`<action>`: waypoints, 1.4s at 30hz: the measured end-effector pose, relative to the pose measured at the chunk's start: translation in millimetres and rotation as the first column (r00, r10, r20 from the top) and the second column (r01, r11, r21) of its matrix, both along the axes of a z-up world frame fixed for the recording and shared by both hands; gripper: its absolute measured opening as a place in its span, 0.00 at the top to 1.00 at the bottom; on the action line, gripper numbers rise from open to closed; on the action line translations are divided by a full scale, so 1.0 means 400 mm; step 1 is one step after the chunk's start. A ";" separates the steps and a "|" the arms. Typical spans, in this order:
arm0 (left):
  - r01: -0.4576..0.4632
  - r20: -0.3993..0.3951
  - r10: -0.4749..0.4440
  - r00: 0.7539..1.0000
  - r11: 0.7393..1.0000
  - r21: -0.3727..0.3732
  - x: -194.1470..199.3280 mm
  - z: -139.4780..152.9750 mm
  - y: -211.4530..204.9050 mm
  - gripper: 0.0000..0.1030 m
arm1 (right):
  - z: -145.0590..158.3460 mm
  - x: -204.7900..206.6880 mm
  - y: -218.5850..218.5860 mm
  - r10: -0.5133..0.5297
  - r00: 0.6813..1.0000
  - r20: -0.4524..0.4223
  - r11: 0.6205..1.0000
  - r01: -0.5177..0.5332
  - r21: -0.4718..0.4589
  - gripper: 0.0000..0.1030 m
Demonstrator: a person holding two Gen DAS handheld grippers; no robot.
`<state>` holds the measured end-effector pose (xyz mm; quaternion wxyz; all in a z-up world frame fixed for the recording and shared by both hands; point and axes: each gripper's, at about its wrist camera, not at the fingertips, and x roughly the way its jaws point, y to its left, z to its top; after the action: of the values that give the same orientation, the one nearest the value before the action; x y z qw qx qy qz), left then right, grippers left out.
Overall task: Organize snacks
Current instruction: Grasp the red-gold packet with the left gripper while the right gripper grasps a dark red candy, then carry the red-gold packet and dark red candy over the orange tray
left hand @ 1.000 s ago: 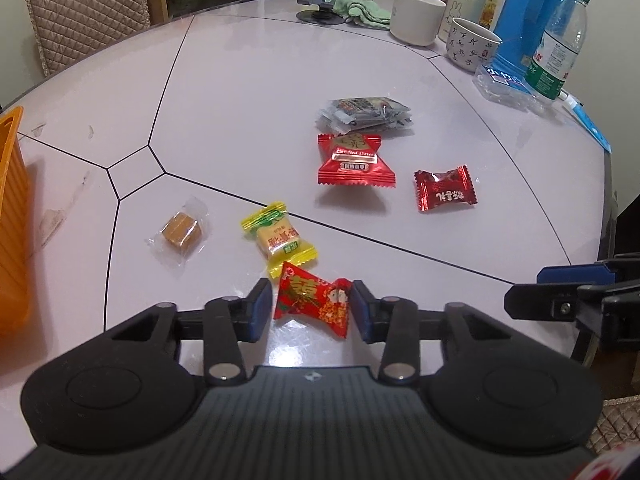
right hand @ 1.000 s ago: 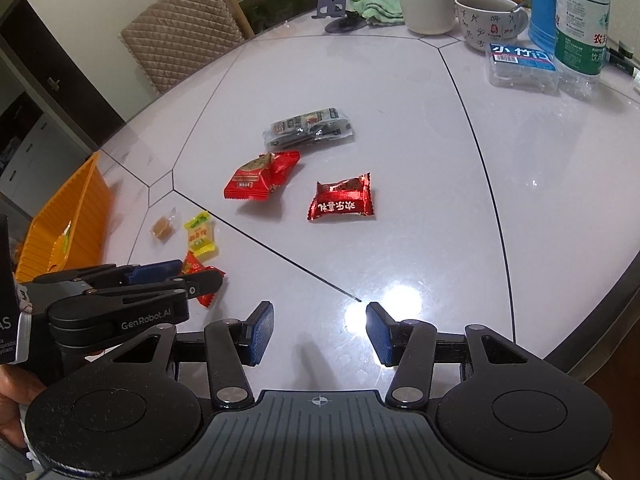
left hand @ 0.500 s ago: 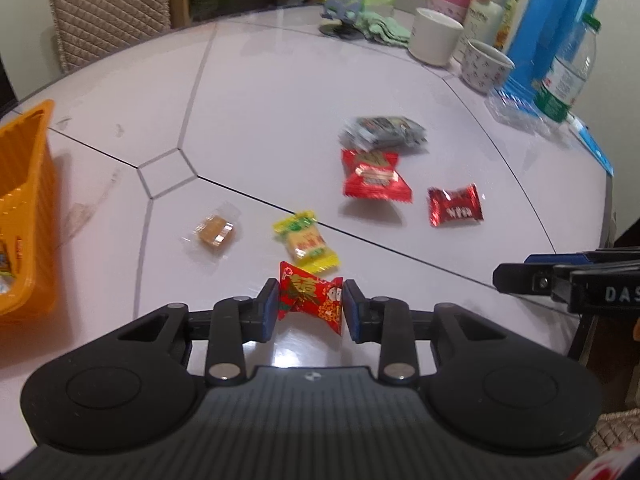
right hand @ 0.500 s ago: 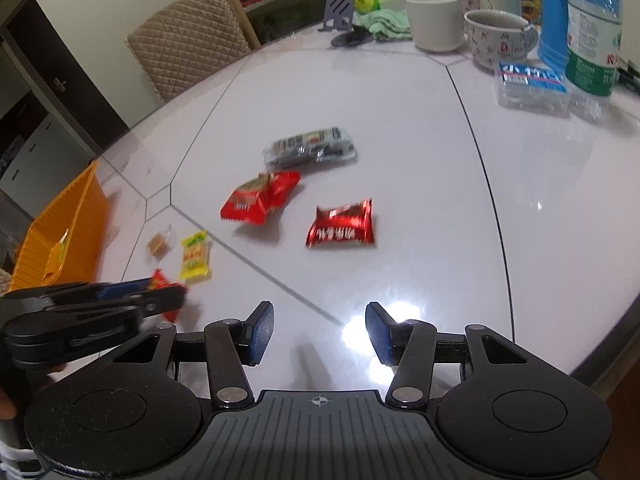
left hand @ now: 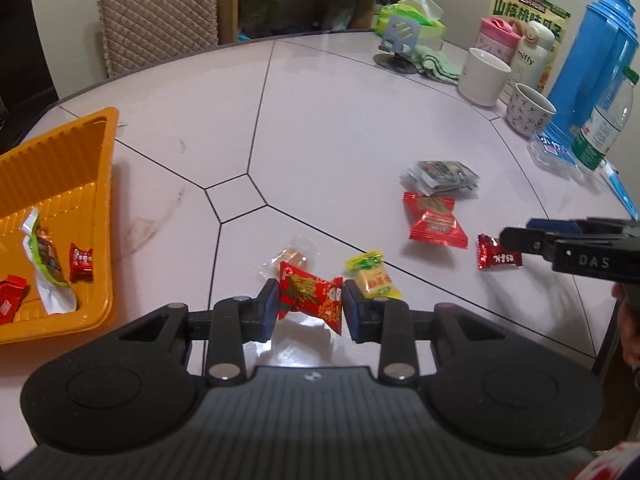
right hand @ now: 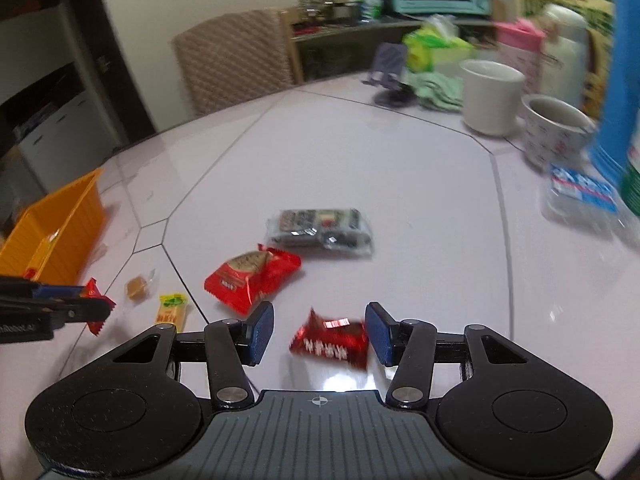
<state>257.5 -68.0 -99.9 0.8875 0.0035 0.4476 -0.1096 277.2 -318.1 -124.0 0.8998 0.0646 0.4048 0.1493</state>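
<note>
Snacks lie scattered across the surface (left hand: 340, 128), with a tray (left hand: 102, 184) at its left edge holding several wrapped sweets (left hand: 82, 262). Near the middle, a flat packet (left hand: 440, 174) lies farthest, a larger pouch (left hand: 434, 220) just in front of it and a small wrapped candy (left hand: 498, 258) to the pouch's right. To the left of these, a wrapped biscuit (left hand: 374, 276) and a clear-wrapped cube (left hand: 292, 256) lie side by side. The left claw (left hand: 310, 306) holds a sweet (left hand: 310, 298) above the near surface. The right claw (right hand: 318, 332) hangs over the small wrapped candy. Cups (left hand: 482, 76), bottles (left hand: 600, 132) and a flask (left hand: 592, 64) line the far right edge; a chair (left hand: 156, 12) stands behind the far left side.
</note>
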 end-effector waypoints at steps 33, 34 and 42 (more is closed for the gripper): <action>-0.052 0.014 0.052 0.999 0.999 0.000 -0.024 0.028 0.047 0.71 | -0.043 -0.001 0.031 0.050 0.997 -0.062 0.988 -0.058 -0.146 0.77; -0.054 0.017 0.054 0.998 0.999 0.000 -0.027 0.032 0.049 0.71 | -0.038 -0.004 0.030 0.045 0.997 -0.063 0.989 -0.054 -0.140 0.77; -0.061 0.032 0.061 0.998 0.998 -0.019 -0.056 0.055 0.065 0.71 | 0.032 -0.043 0.051 0.053 0.998 -0.039 0.993 -0.057 -0.102 0.77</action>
<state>235.2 -42.0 -77.9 0.8976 -0.0161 0.4320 -0.0864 260.0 -297.6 -111.4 0.8901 0.0098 0.4297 0.1519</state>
